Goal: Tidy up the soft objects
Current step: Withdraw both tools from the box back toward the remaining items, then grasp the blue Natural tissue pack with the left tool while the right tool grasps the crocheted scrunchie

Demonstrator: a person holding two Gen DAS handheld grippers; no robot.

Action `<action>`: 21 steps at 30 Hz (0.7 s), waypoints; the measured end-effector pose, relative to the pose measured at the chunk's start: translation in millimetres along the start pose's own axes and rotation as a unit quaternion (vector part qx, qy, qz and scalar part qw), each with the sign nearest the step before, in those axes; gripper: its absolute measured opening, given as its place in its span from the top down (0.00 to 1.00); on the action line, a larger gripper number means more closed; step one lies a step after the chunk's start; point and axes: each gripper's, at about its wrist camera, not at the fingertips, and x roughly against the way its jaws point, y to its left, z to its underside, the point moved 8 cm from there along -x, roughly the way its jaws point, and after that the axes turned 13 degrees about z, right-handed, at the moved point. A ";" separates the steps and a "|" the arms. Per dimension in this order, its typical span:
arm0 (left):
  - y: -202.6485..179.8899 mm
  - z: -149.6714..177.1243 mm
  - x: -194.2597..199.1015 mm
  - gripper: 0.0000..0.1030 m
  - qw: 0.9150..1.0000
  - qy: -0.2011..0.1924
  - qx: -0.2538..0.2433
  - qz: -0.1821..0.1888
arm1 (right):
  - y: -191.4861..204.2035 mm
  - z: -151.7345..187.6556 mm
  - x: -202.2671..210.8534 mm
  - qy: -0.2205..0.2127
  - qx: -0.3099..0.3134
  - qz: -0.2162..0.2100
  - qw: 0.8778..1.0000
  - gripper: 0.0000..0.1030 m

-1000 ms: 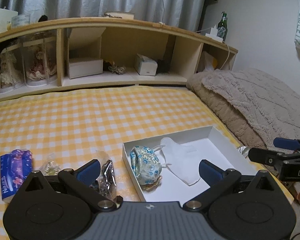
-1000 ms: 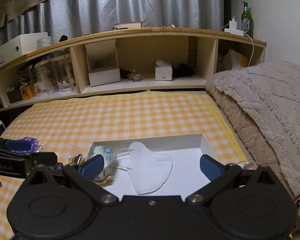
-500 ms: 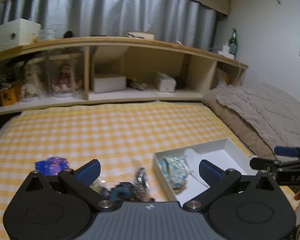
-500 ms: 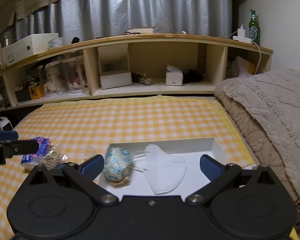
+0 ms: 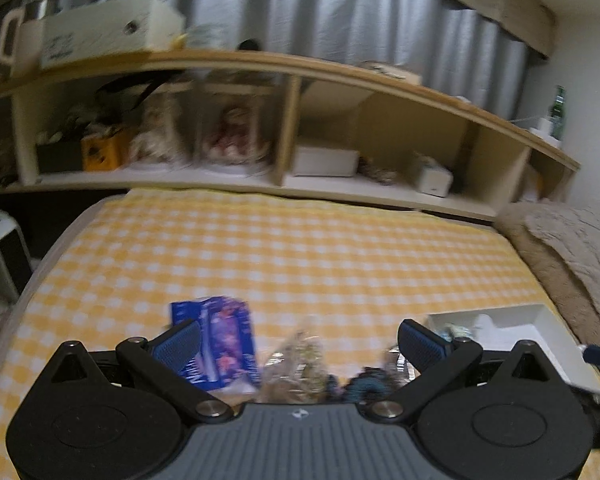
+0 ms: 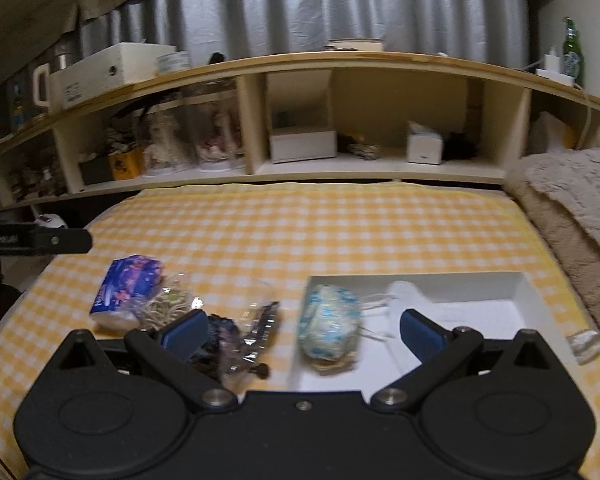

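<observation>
A white box (image 6: 516, 284) lies on the yellow checked bed and holds a blue floral pouch (image 6: 330, 326) and a white face mask (image 6: 408, 300). Left of it lie a blue tissue pack (image 6: 128, 288), a clear bag of pale strands (image 6: 168, 306), a dark scrunchie (image 6: 220, 330) and a clear bag with dark clips (image 6: 256, 332). My left gripper (image 5: 300, 340) is open and empty above the tissue pack (image 5: 224, 340) and the clear bags (image 5: 304, 356); the box (image 5: 540, 320) is at its right. My right gripper (image 6: 300, 330) is open and empty, between the loose items and the box.
A wooden shelf unit (image 6: 340, 120) with boxes, dolls and a bottle runs along the bed's far side. A beige blanket (image 6: 580, 208) is heaped at the right. A white appliance (image 5: 0, 252) stands off the bed's left edge. The left gripper's arm (image 6: 36, 240) shows at far left.
Both grippers have swung left. The left one moved from over the box to above the tissue pack and bags. The right one now shows the loose pile as well as the box.
</observation>
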 end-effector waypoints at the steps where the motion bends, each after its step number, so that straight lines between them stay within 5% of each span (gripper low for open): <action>1: 8.2 0.3 -1.8 0.00 1.000 0.002 0.006 -0.007 | 6.1 1.0 -2.2 -0.002 0.007 -0.002 1.000 0.00; 14: 95.1 0.7 -35.2 0.00 0.993 0.009 0.094 -0.073 | 72.2 6.2 -36.4 -0.043 0.065 -0.057 0.995 0.00; 21: 127.9 21.2 -69.5 0.00 0.982 0.030 0.170 -0.074 | 104.0 12.3 -62.5 -0.037 0.127 -0.091 0.987 0.03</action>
